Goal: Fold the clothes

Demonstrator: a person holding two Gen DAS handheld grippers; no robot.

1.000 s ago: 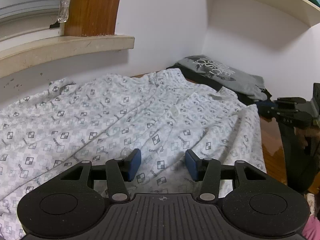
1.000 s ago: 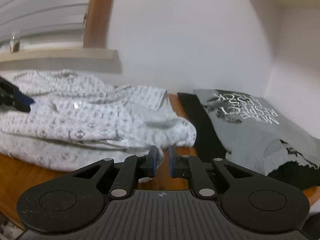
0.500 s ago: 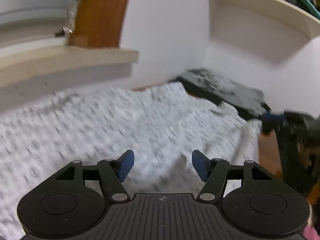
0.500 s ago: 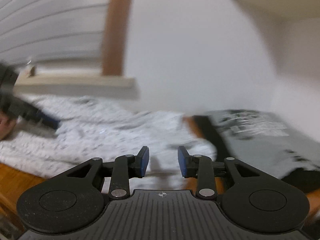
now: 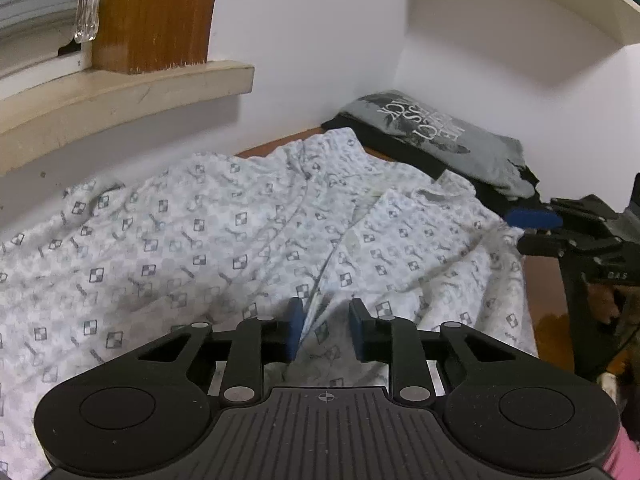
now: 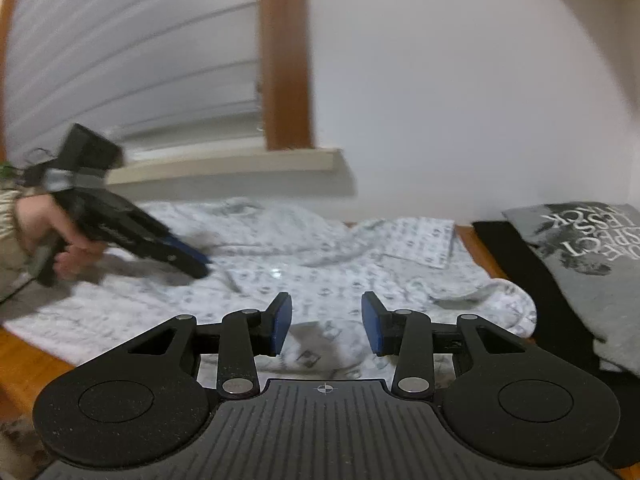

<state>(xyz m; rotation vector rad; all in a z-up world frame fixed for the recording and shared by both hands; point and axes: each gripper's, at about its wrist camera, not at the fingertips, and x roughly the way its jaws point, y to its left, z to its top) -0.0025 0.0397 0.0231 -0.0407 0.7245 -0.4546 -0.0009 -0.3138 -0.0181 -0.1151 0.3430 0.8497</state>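
Left wrist view: left gripper [image 5: 323, 330] low over patterned shirt [image 5: 224, 240], blue pads apart around a raised fabric ridge | right gripper [image 6: 326, 330] wide apart, empty | shirt spread rumpled on wooden table [image 6: 24, 356] | risk: pinching both layers, dragging wrinkles into the fold.

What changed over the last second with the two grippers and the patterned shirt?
The right gripper let go of the shirt edge it had pinched, opened, and lifted back. The left gripper was open throughout, with its jaws a little wider midway; it has a shirt fold between them now. The grey printed T-shirt stayed put on the wooden table.
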